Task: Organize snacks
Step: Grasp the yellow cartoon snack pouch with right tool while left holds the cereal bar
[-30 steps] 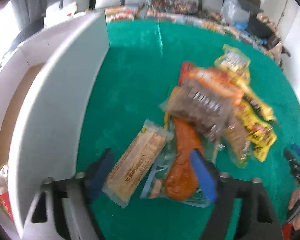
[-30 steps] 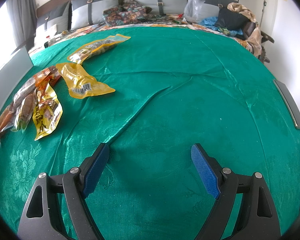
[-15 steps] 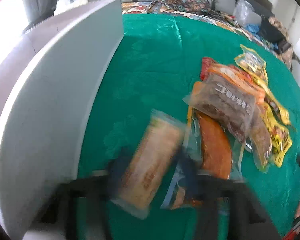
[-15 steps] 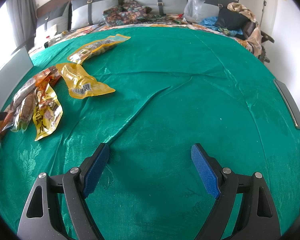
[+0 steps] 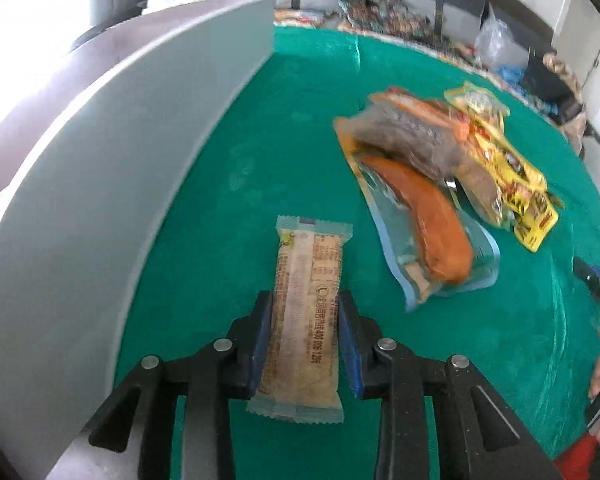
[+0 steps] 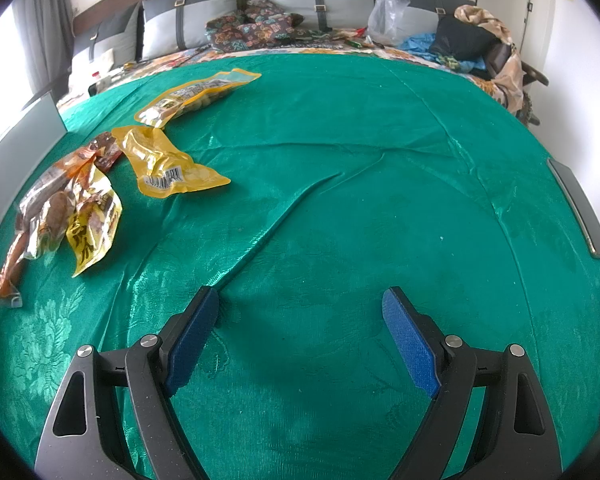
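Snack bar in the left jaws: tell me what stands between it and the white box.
Nothing visible. The left gripper is shut on the snack bar, and only bare green cloth lies between it and the white box wall. The other packets lie on the opposite side.

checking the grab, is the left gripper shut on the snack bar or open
Shut on it: both blue fingers of the left gripper press the snack bar sides.

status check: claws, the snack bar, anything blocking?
Left claw shut on snack bar, beside white box. Right claw open, empty over green cloth. Nothing blocking.
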{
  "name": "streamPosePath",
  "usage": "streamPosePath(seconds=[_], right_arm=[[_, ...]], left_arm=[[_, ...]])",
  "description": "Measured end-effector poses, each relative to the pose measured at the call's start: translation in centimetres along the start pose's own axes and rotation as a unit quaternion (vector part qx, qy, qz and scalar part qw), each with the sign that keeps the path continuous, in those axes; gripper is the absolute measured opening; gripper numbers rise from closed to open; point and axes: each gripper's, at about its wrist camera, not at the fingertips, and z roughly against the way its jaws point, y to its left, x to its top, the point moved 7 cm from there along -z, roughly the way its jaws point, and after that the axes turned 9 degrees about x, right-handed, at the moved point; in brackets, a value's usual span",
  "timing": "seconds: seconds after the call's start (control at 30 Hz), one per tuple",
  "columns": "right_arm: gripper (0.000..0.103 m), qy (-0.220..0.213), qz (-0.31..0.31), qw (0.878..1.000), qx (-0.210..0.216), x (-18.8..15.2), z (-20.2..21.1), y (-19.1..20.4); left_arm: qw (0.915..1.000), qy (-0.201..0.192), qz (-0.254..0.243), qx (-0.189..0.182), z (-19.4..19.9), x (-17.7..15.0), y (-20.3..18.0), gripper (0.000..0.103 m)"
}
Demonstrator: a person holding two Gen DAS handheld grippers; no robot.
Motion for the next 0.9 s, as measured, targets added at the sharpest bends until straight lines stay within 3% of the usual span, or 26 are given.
streamPosePath(seconds=[0.03,0.1,0.2,0.27,0.47,0.7,0.8,0.9], right_arm=[[0.087,0.0,0.0,1.0,0.0,0.0,0.0,0.0],[0.087,0.0,0.0,1.0,0.0,0.0,0.0,0.0],[0.087,0.0,0.0,1.0,0.0,0.0,0.0,0.0],[0.087,0.0,0.0,1.0,0.0,0.0,0.0,0.0],[0.087,0.0,0.0,1.0,0.0,0.0,0.0,0.0],[0.089,0.002,0.002,1.0,0.0,0.2,0.0,0.0],[0.084,0.038,0.02,0.999,0.008,1.4,-0.2,0.8],[0.085,0.0,0.071,0.994,0.084,5.1,1.2,5.1]], left_arm=[[1.0,-0.003,0.0,0.0,-0.1,0.1,0.1,0.046],[0.9999,-0.01,-0.009,0.009,-0.4,0.0,0.3,0.068],[0.9982,-0.039,-0.03,0.034,-0.9,-0.2,0.0,0.081],[0.9982,-0.049,-0.013,0.031,-1.1,-0.3,0.5,0.086],[0.9983,-0.044,-0.017,0.034,-1.5,-0.4,1.0,0.103],[0.9976,-0.059,-0.02,0.031,-1.6,-0.2,0.3,0.103],[0.9975,-0.061,-0.023,0.028,-1.6,-0.2,0.2,0.103],[0.9974,-0.062,-0.025,0.026,-1.6,-0.1,0.0,0.103]])
